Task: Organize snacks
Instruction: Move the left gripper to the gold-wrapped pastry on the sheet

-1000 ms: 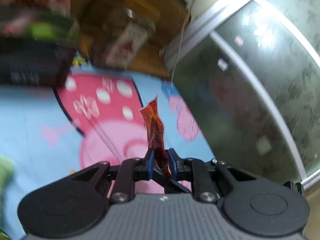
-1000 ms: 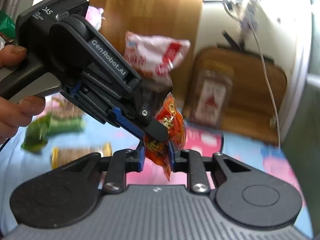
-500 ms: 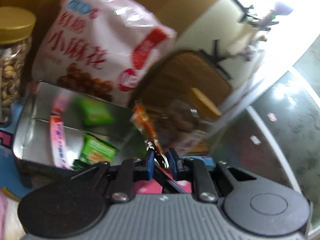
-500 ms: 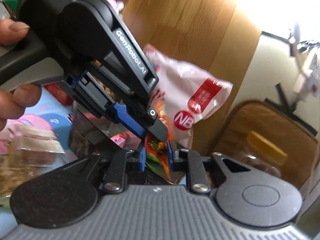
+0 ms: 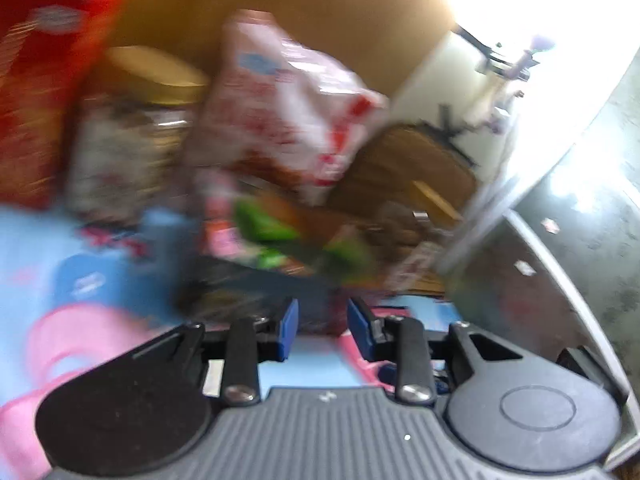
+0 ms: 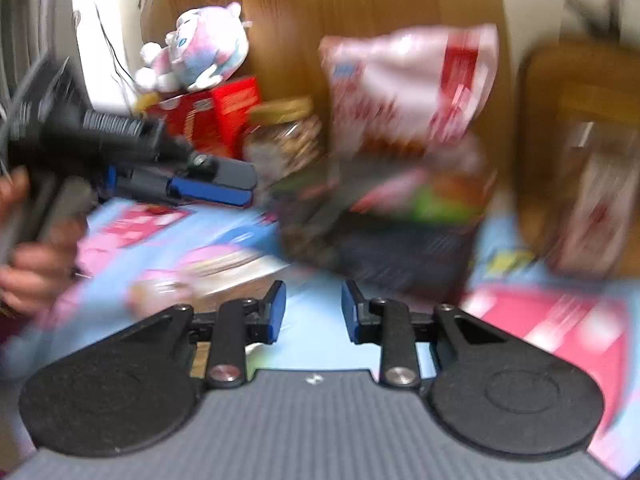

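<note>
Both views are motion-blurred. A dark metal tin [image 5: 256, 280] [image 6: 400, 256] holding small green, pink and orange snack packets [image 5: 276, 224] [image 6: 436, 200] stands on the blue and pink cartoon cloth. My left gripper [image 5: 322, 326] is open and empty, a little in front of the tin; it also shows from the side in the right wrist view [image 6: 208, 188]. My right gripper [image 6: 313, 314] is open and empty, also in front of the tin. I cannot pick out the orange packet among the blurred ones.
Behind the tin lean a large pink-white snack bag [image 5: 296, 112] [image 6: 408, 84], a gold-lidded nut jar [image 5: 132, 132] [image 6: 284, 136] and a red box [image 5: 36, 92] [image 6: 212, 112] with a plush toy [image 6: 196, 48] on it. Another jar [image 6: 592, 188] stands right. A flat packet [image 6: 208, 272] lies on the cloth.
Both grippers were shut on one orange snack packet; now both are open and empty and have pulled back from the tin, the left one to the left.
</note>
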`<action>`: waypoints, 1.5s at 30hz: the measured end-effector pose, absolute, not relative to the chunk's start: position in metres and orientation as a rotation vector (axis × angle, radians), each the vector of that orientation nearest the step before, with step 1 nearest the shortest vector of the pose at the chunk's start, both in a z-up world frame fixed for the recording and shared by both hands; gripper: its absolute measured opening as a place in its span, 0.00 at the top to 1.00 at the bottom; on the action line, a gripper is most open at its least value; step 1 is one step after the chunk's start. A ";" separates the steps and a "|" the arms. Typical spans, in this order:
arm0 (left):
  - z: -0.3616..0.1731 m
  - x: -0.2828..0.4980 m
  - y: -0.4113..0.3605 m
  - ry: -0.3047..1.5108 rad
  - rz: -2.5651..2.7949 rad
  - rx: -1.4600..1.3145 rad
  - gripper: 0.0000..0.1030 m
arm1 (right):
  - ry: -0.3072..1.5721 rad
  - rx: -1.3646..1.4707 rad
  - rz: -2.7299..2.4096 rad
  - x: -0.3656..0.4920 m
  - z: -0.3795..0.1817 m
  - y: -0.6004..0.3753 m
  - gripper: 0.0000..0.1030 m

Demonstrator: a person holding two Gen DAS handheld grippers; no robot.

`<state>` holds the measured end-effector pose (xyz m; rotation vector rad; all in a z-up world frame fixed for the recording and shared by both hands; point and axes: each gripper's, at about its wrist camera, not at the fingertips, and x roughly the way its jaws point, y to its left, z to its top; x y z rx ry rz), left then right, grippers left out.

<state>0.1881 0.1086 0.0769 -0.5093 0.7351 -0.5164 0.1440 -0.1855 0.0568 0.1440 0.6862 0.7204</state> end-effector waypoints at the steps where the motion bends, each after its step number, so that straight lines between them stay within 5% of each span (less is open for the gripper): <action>1: 0.071 0.183 0.120 0.751 -0.486 -0.523 0.72 | 0.717 0.191 0.738 0.146 0.055 -0.182 0.68; 4: 0.048 0.173 0.146 0.804 -0.430 -0.609 0.60 | 0.798 0.298 0.781 0.156 0.052 -0.163 0.65; 7: 0.034 0.171 0.164 0.799 -0.399 -0.682 0.55 | 0.837 0.307 0.770 0.165 0.045 -0.142 0.50; 14: 0.008 0.193 0.158 0.874 -0.421 -0.728 0.55 | 1.012 0.485 0.709 0.205 0.015 -0.131 0.49; 18: 0.002 0.191 0.151 0.867 -0.422 -0.714 0.67 | 1.061 0.572 0.698 0.210 0.006 -0.137 0.52; 22: 0.002 0.175 0.153 0.863 -0.492 -0.749 0.66 | 0.887 0.419 0.701 0.185 0.046 -0.129 0.63; 26: 0.006 0.156 0.152 0.844 -0.537 -0.769 0.60 | 0.792 0.295 0.772 0.167 0.078 -0.111 0.62; 45: 0.002 0.032 0.273 0.764 -0.348 -0.842 0.43 | 0.833 0.153 1.108 0.114 0.066 0.012 0.60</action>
